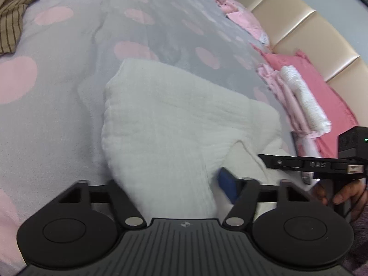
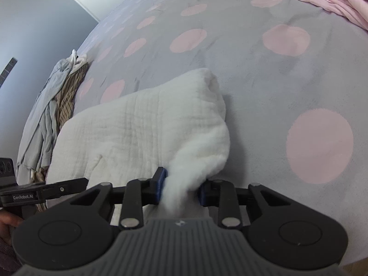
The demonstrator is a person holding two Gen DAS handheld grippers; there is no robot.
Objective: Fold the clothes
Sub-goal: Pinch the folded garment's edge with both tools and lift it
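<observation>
The right gripper (image 2: pixel 181 187) pinches a bunched corner of the 1 white cloth (image 2: pixel 138 133). The left gripper (image 1: pixel 174 191) has that cloth (image 1: pixel 174 119) between its fingers; 1 blue pad (image 1: pixel 226 184) shows, grip unclear. The cloth lies near, on 1 dotted grey bedspread (image 2: pixel 264 73). 1 striped garment (image 1: pixel 13 23) lies far left, 1 folded stack (image 1: pixel 299 101) right.

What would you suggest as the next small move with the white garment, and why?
Probably lift the pinched edges and carry them away across the white garment: the right gripper pinches one bunched near corner, the left gripper straddles the other, and the rest lies flat on the spotted bedspread.
</observation>
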